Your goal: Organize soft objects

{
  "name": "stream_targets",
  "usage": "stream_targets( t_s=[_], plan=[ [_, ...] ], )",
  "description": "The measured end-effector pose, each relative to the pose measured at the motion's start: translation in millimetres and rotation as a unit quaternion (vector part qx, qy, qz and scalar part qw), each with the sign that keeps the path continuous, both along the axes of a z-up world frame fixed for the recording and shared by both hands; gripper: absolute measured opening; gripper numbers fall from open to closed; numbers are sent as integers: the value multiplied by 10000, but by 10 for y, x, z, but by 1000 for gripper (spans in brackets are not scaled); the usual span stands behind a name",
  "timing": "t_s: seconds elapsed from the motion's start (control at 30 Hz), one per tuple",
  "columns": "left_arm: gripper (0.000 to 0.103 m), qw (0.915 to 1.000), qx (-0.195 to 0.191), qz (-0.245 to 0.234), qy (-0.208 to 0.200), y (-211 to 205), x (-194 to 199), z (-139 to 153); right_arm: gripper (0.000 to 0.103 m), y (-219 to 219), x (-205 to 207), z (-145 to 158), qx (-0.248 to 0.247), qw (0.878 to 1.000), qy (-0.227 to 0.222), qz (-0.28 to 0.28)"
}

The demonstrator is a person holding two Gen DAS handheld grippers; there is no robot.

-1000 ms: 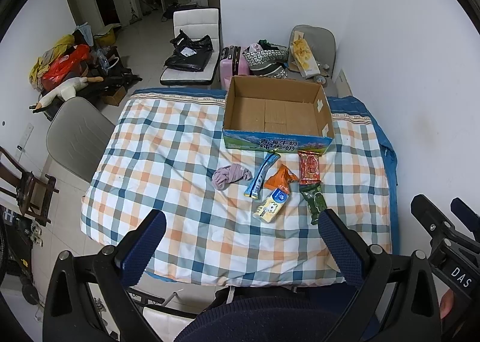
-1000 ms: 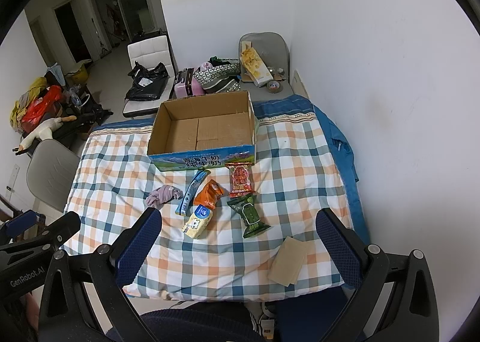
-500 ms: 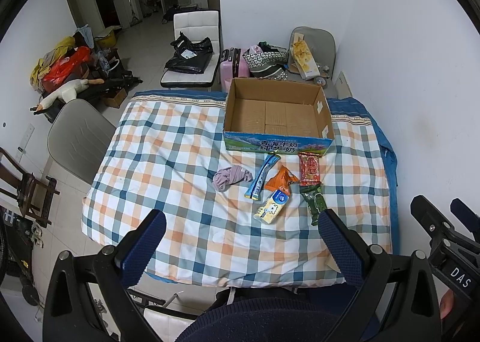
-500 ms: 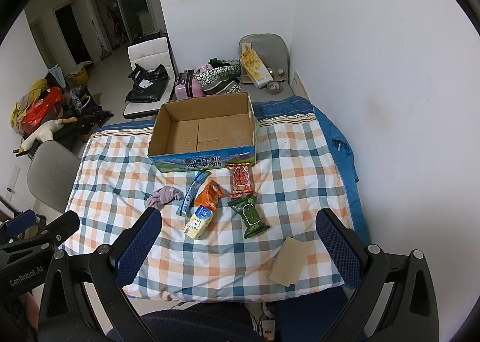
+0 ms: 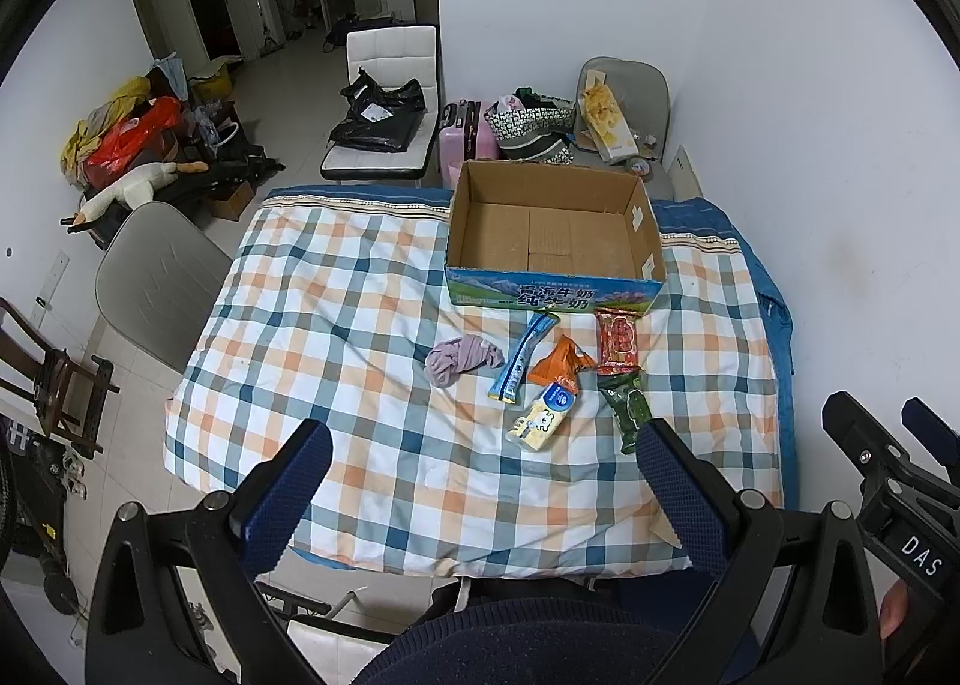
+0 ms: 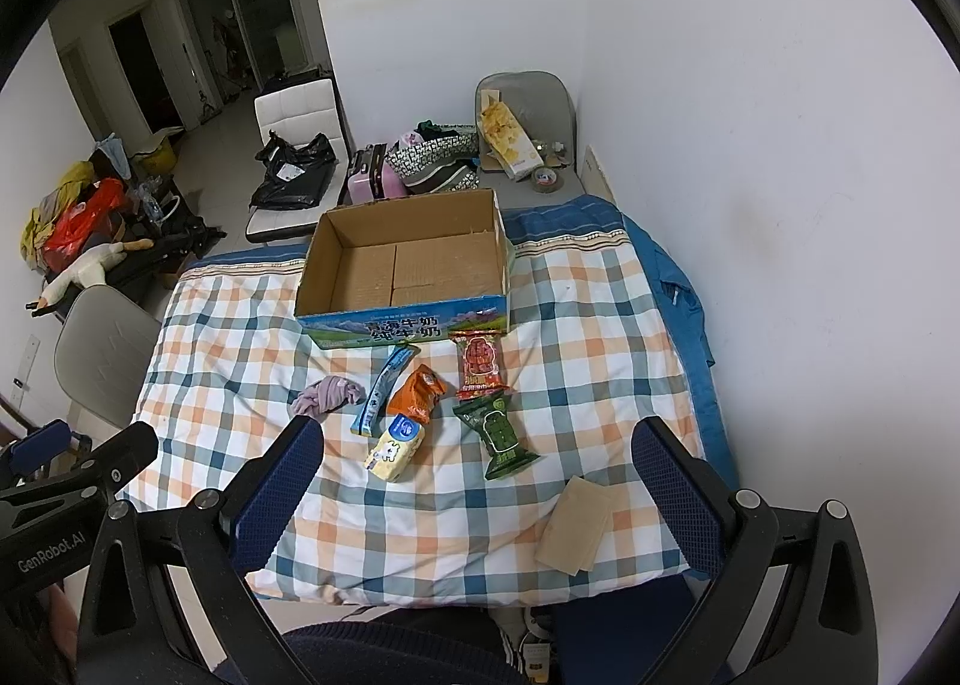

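Both grippers hover with fingers spread wide, holding nothing: the left gripper (image 5: 480,484) and the right gripper (image 6: 477,481). Just ahead of the right fingers lies the yellow-white soft snack packet (image 6: 395,448), its long axis running away and slightly right. Beyond, the open brown cardboard box (image 6: 403,319) stands empty on the checked cloth-covered table (image 6: 252,349).

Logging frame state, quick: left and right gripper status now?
left gripper: open, holding nothing, above the table's near edge.
right gripper: open, holding nothing, also back from the snack packets.
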State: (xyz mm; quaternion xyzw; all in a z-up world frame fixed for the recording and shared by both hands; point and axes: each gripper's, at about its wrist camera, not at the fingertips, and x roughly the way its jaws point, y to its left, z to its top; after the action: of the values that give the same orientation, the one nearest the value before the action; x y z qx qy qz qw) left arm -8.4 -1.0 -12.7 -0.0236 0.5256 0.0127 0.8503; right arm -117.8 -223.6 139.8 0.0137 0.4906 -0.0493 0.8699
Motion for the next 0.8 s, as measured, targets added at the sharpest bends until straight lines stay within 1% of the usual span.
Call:
stream_targets(
  t_s=[0.43,0.53,0.57,0.67,0.7,0.73,0.77,0.8],
  plan=[
    [103,10000,26,22,-19,-21,29,-10,103,5,8,-36,-10,10000,-1,-16],
    [103,10000,47,42,42,-23,128,-154,103,-48,37,-76,-33,10000,23,-70],
    [103,9998,89,55,166,-32,230,-297,103,-92,74,-137,-16,9999,105,-124],
    [103,9991,113,-4,409,-60,442,-565,103,-245,241,-383,26,9991,314,-266],
    [103,9985,134,-41,537,-71,554,-702,103,-356,422,-623,124,9979,560,-310],
    [103,9977,149,-84,652,-86,658,-842,103,-356,422,-623,124,9979,560,-310],
    [103,9968,190,-129,766,-86,775,-995,103,-404,536,-786,177,9967,716,-334],
    [103,9957,198,-190,885,-98,885,-1160,103,-491,738,-1112,234,9948,946,-307]
  ],
)
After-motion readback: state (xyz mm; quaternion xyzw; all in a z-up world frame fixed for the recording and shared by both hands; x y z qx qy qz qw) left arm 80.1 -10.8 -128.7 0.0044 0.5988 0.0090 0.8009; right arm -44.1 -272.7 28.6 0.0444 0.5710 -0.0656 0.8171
